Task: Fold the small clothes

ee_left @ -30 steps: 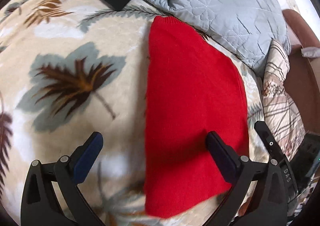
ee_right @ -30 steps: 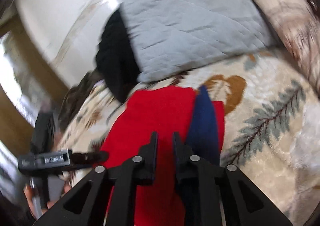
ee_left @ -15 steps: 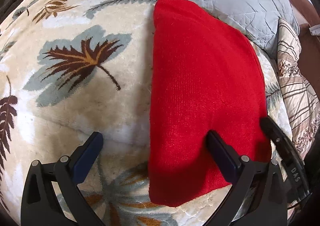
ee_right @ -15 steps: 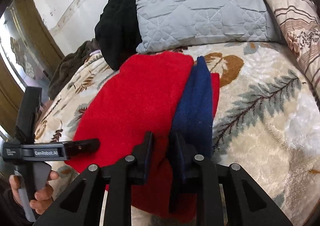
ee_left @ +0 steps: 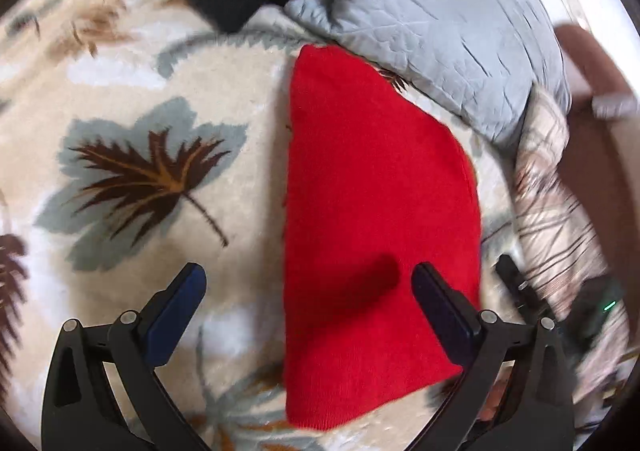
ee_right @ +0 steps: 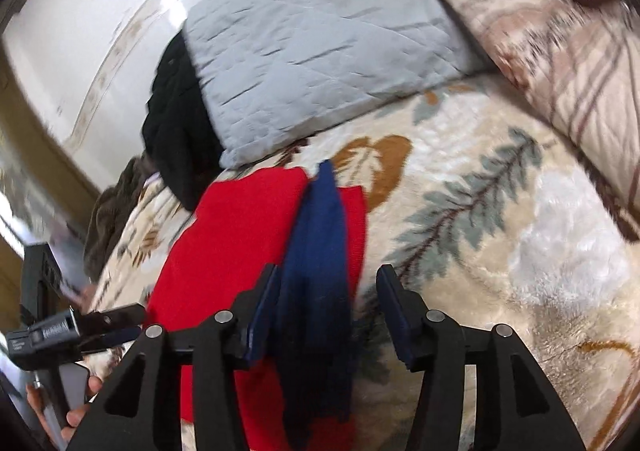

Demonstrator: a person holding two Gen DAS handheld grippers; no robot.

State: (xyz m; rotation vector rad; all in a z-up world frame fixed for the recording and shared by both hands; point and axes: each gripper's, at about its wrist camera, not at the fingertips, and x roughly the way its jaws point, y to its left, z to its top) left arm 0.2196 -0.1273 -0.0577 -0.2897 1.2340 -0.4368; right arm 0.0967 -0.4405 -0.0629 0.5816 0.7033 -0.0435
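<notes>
Red garment (ee_left: 376, 211) lies folded flat on the bed's leaf blanket (ee_left: 132, 179). Right gripper (ee_right: 326, 311) jaws opening, navy strip (ee_right: 320, 251) between them. Left gripper (ee_left: 308, 311) spread, empty. Fold looks nearly finished

A home bedroom: leaf-patterned plush blanket (ee_left: 132, 179), grey quilted pillow (ee_right: 320, 51), striped pillow (ee_right: 568, 63).
</notes>
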